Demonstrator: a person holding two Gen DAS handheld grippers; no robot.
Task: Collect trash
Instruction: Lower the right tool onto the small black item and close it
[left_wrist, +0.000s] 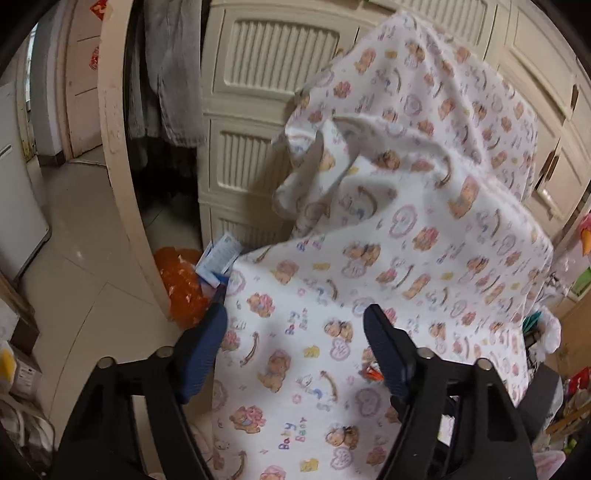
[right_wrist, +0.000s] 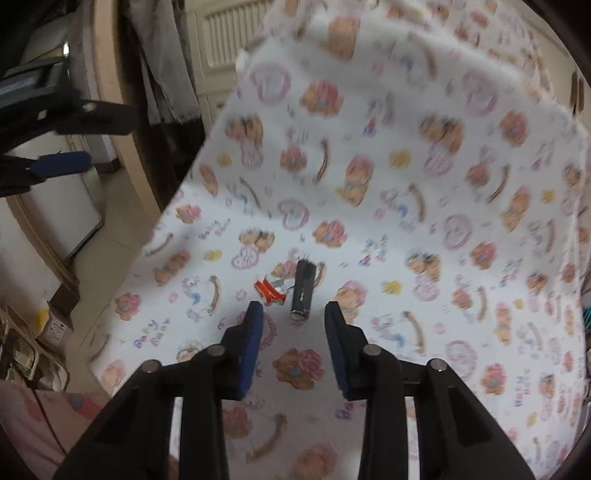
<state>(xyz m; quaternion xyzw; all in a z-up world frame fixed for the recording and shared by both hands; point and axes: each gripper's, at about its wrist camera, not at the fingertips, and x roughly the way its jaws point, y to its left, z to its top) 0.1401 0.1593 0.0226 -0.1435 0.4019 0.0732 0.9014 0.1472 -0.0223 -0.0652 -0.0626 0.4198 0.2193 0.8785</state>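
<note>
A red and white crumpled wrapper and a black cylinder-shaped item lie on a bed covered by a bear-print sheet. My right gripper is open and empty, just short of both items. My left gripper is open and empty over the sheet; it also shows at the left of the right wrist view. A bit of the red wrapper peeks beside the left gripper's right finger.
An orange plastic bag with a blue and white box sits on the floor by the cream wardrobe. Grey clothes hang in the open wardrobe. Clutter stands at the far right.
</note>
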